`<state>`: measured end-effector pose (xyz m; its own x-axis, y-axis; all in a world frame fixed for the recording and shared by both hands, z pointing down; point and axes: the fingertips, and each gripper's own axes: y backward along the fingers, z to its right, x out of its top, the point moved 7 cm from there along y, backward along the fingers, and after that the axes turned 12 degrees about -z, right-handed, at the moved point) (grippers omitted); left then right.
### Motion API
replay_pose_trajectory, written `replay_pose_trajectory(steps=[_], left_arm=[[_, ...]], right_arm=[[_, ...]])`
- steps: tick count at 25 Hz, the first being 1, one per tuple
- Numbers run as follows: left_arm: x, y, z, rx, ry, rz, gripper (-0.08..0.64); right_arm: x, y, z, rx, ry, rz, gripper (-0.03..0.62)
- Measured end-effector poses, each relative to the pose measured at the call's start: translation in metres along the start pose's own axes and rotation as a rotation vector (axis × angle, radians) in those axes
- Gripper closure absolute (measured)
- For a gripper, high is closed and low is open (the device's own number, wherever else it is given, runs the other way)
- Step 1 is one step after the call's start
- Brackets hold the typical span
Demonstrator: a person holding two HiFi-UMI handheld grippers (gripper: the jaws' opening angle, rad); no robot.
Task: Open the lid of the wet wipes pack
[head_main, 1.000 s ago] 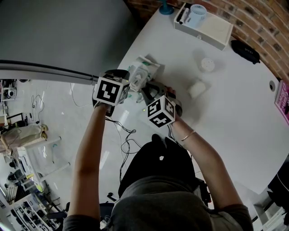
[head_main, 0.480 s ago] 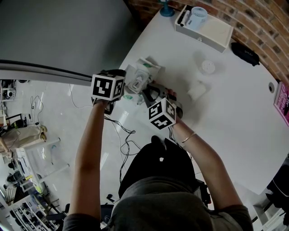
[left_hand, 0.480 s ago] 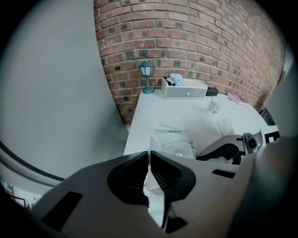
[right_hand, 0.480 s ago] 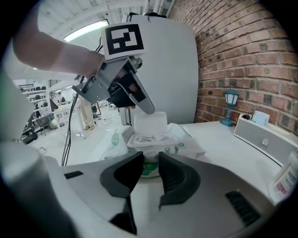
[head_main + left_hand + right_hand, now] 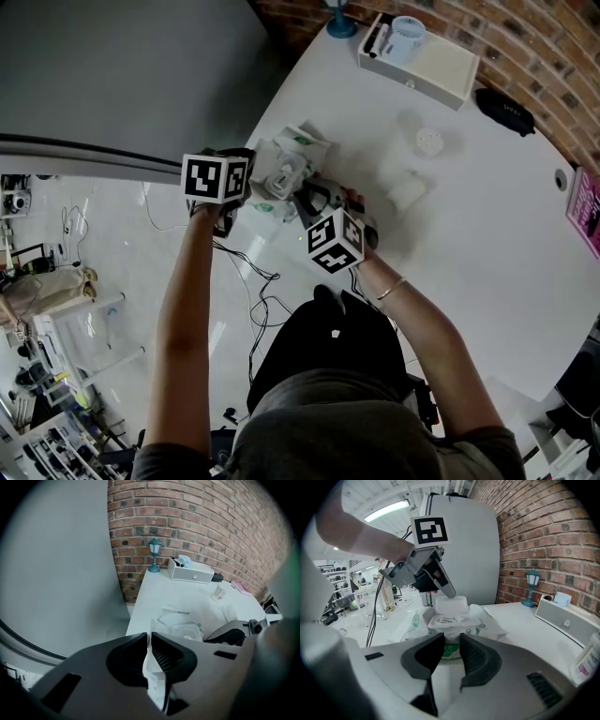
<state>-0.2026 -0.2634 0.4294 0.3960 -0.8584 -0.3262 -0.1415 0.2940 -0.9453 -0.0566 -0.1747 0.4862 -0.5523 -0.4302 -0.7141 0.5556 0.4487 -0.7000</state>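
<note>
The wet wipes pack lies at the white table's left corner. Its white flip lid stands up from the pack, over the oval opening. My left gripper is shut on that lid's upper edge, and a thin white strip of the lid shows between its jaws. The left gripper reaches down from above the pack. My right gripper has its jaws closed on the pack's near, green-printed end. In the head view the right gripper sits just right of the pack.
A white box with a cup and pens, and a teal lamp, stand at the table's back by the brick wall. A small white bottle and a white block stand right of the pack. A grey cabinet flanks the table's left edge.
My left gripper has shifted left and slightly down and rolled, still shut on the lid. The right gripper and the pack have kept still.
</note>
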Motion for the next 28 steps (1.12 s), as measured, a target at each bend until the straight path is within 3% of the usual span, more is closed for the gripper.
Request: replay_pose_trajectory(steps=[19, 28], left_arm=[[-0.007, -0.026, -0.017, -0.069, 0.123, -0.011, 0.518], [-0.009, -0.029, -0.018, -0.059, 0.146, 0.016, 0.512]], right_arm=[[-0.001, 0.000, 0.000, 0.001, 0.000, 0.001, 0.480], [-0.001, 0.000, 0.001, 0.001, 0.001, 0.003, 0.480]])
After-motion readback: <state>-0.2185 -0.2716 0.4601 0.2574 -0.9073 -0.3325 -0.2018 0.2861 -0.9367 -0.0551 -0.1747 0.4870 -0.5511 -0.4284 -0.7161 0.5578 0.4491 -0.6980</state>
